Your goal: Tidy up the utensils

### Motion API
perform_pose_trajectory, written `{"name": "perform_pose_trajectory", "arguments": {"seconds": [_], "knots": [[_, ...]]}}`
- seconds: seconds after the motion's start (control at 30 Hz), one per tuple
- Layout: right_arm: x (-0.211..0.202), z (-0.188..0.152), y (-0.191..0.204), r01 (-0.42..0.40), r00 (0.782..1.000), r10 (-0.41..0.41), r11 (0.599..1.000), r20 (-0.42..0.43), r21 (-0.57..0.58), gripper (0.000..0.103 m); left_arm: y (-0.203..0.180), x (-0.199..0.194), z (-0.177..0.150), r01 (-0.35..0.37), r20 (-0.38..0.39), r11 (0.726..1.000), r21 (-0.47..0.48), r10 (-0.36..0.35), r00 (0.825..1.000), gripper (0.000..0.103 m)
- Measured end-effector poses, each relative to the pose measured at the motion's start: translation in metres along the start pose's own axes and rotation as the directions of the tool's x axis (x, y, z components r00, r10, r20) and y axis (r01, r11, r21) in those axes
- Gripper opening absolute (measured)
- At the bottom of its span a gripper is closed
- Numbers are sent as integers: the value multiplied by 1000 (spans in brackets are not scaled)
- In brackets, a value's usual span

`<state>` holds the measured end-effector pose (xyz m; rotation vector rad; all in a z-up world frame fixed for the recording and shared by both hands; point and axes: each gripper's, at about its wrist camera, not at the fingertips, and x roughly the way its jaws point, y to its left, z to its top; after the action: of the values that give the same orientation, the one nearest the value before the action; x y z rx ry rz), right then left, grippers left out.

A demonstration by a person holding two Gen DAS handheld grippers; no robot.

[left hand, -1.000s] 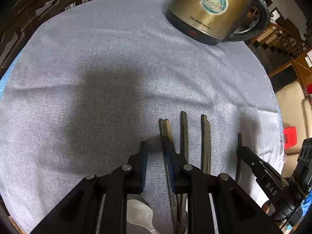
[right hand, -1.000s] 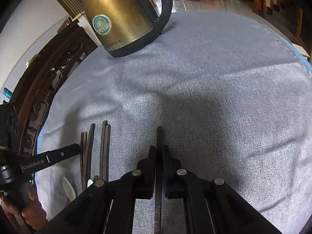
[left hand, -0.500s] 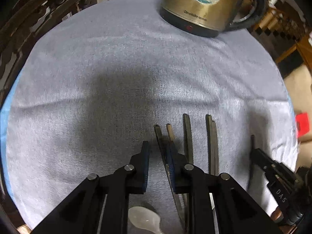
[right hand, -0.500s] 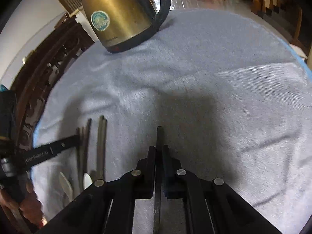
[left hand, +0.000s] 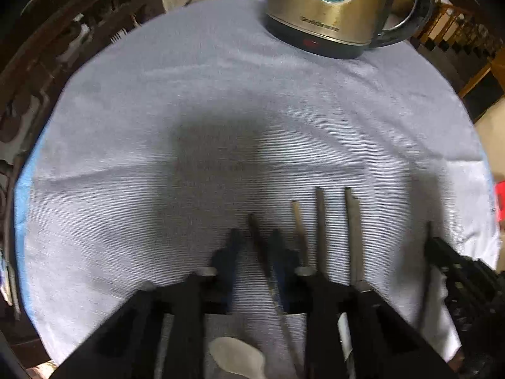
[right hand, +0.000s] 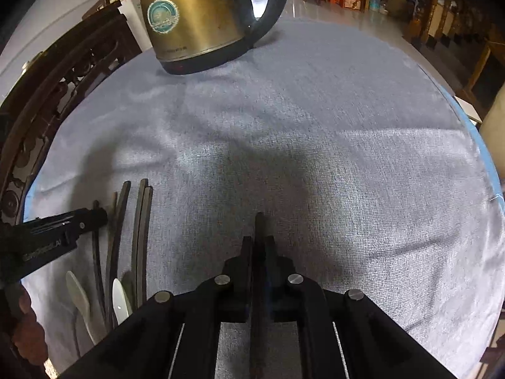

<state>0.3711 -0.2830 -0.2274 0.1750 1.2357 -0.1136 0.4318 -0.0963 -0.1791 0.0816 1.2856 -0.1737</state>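
While both tongs pinch chopsticks, a kettle stands on grey cloth.

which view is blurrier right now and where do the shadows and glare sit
Left wrist view: motion blur smears the left gripper and chopsticks; a dark shadow falls mid-cloth. Right wrist view: sharper, the right gripper crisp; a soft shadow lies ahead of it, and a bright vertical sheen runs down the kettle. Both bend edges, fisheye.

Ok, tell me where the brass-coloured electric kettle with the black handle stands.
In both wrist views the brass-coloured electric kettle stands at the far edge of the round grey tablecloth, well beyond the row of dark chopsticks.
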Motion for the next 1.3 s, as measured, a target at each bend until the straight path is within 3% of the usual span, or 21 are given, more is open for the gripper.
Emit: {"name": "perform_pose_trajectory", "arguments": {"seconds": [0.07, 0.13, 0.27, 0.43, 0.63, 0.9, 1.07, 1.17, 1.3], "knots": [[-4, -6, -5, -7, 1000, 6, 1000, 4, 16, 7, 13, -2, -3, 61, 7, 997, -50, -61, 998, 8], [-10, -12, -8, -36, 999, 36, 999, 22, 33, 7, 22, -6, -7, 74, 16, 995, -73, -73, 997, 8], [-42, -25, -15, -90, 990, 84, 995, 111, 48, 7, 33, -43, -25, 111, 125, 990, -84, -100, 987, 8], [-98, -48, -23, -165, 952, 147, 985, 270, 47, 7, 32, -119, -59, 135, 330, 990, -49, -112, 937, 7], [-167, -97, -17, -233, 859, 208, 972, 468, -5, 7, 26, -201, -125, 112, 540, 994, 11, -100, 835, 7], [-237, -163, -4, -224, 743, 192, 974, 641, -32, 7, 27, -266, -192, 95, 713, 995, 2, -68, 698, 6], [-285, -188, 14, -190, 654, 182, 979, 734, -73, 7, 31, -300, -212, 117, 759, 993, 16, -89, 645, 6], [-315, -200, 24, -190, 596, 192, 977, 780, -95, 7, 31, -323, -224, 140, 789, 989, 40, -117, 603, 6], [-341, -209, 38, -190, 538, 210, 974, 816, -125, 7, 28, -351, -239, 167, 809, 983, 81, -163, 564, 6]]}}
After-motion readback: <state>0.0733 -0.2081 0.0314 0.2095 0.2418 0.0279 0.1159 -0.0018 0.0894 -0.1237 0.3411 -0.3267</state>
